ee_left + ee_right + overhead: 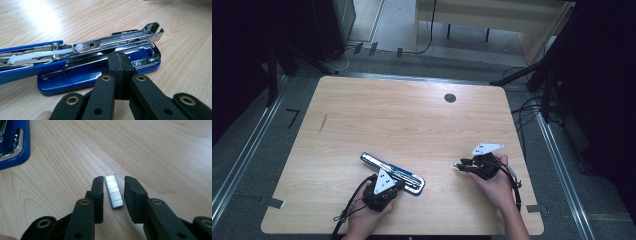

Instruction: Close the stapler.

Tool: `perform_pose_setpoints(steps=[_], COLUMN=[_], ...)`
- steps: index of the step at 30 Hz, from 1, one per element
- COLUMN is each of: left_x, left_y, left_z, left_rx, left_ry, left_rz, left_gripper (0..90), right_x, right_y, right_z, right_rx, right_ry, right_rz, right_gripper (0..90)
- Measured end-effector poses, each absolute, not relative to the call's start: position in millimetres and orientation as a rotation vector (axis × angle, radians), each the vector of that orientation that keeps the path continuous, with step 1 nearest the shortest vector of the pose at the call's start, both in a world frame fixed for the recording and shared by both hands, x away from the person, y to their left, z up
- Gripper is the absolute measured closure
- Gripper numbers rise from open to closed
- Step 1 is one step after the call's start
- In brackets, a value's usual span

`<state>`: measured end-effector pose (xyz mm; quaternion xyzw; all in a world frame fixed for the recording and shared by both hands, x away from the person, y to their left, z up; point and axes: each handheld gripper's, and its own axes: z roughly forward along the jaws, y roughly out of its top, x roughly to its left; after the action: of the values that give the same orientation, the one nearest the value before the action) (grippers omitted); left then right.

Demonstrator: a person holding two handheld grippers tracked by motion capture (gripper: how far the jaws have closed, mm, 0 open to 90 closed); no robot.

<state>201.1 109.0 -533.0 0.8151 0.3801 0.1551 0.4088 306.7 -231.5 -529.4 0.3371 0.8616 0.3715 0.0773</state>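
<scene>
A blue and chrome stapler (393, 172) lies open on the wooden table (412, 120), in front of the person's left hand. In the left gripper view its blue base (75, 80) is at the bottom, the chrome magazine (117, 40) with a white pusher rod is above it, and the blue lid (27, 71) is swung back to the left. My left gripper (120, 61) is shut, its tips against the base's near side (399, 184). A short strip of staples (114, 191) lies flat on the wood between the jaws of my open right gripper (114, 179), untouched. In the high view the right gripper (460, 165) points left.
A small dark round hole (450, 98) sits in the tabletop at the far right. One corner of the stapler (12, 145) shows at the upper left of the right gripper view. Cables and dark stands surround the table on the floor.
</scene>
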Motion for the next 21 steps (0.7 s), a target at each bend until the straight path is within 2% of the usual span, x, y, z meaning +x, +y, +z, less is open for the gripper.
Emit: perform_pose_setpoints(steps=[11, 21], left_x=[201.2, 201.2], left_y=[109.0, 109.0], left_z=[-533.0, -533.0], left_rx=[2.053, 2.053], left_ry=[0.958, 0.958], left_rz=[0.391, 0.391], left_gripper=[90.0, 90.0], right_x=[305.5, 299.5], right_y=[-225.9, -218.6], right_z=[-533.9, -529.6], right_rx=[0.995, 1.003], right_ry=[2.583, 2.545], right_rz=[1.065, 1.088], right_gripper=[79.5, 80.1])
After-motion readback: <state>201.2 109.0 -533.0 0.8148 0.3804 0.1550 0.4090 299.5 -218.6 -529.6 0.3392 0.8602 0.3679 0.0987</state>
